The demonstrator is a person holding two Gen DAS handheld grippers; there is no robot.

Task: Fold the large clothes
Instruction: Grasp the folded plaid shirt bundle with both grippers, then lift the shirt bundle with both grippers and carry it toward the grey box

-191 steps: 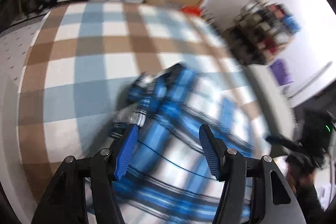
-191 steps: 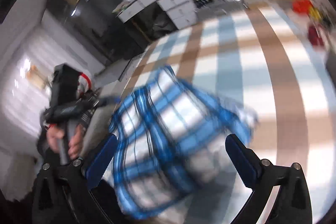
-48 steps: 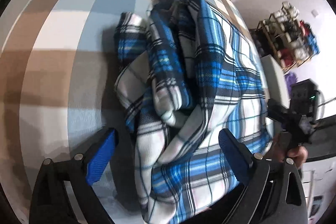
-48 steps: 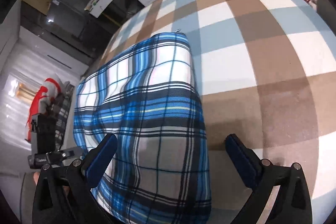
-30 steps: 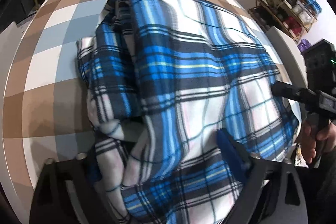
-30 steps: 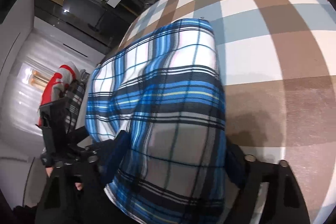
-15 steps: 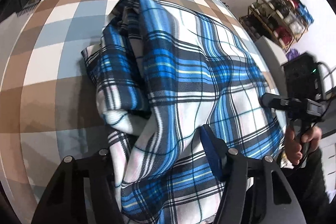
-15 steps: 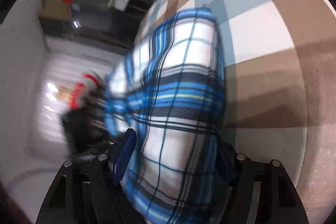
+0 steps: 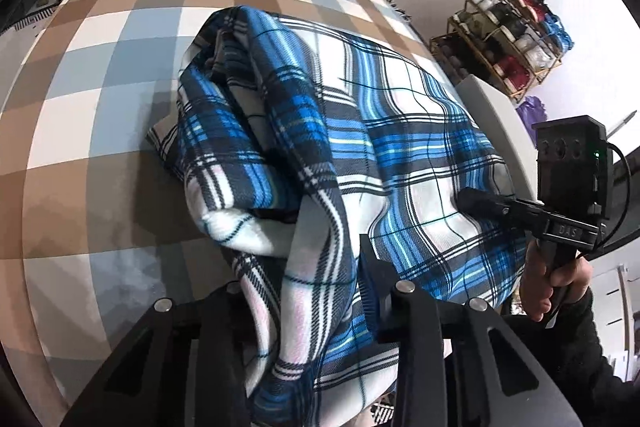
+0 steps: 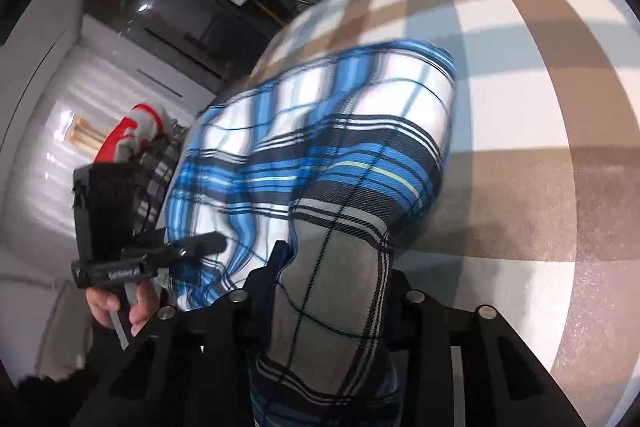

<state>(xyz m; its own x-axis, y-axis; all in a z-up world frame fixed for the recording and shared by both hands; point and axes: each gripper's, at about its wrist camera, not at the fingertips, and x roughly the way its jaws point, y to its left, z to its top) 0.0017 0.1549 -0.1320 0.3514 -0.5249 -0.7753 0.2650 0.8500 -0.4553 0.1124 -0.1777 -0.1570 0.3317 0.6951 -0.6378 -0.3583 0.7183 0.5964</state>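
Two hand-held grippers work one blue, white and black plaid fleece garment (image 9: 360,131), which lies bunched on the brown, white and pale-blue checked surface (image 9: 100,99). The left hand-held gripper (image 9: 304,291) is closing its jaws on a near fold of the fabric. The right hand-held gripper (image 10: 332,283) is closing too, with the garment's near edge pinched between its fingers.

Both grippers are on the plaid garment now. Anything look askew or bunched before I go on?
Yes. On the plaid garment, the side toward the left gripper is rumpled into thick overlapping folds, while the rest lies smoother on the checked surface. Both grippers are closing with fabric between the jaws, the right gripper included.
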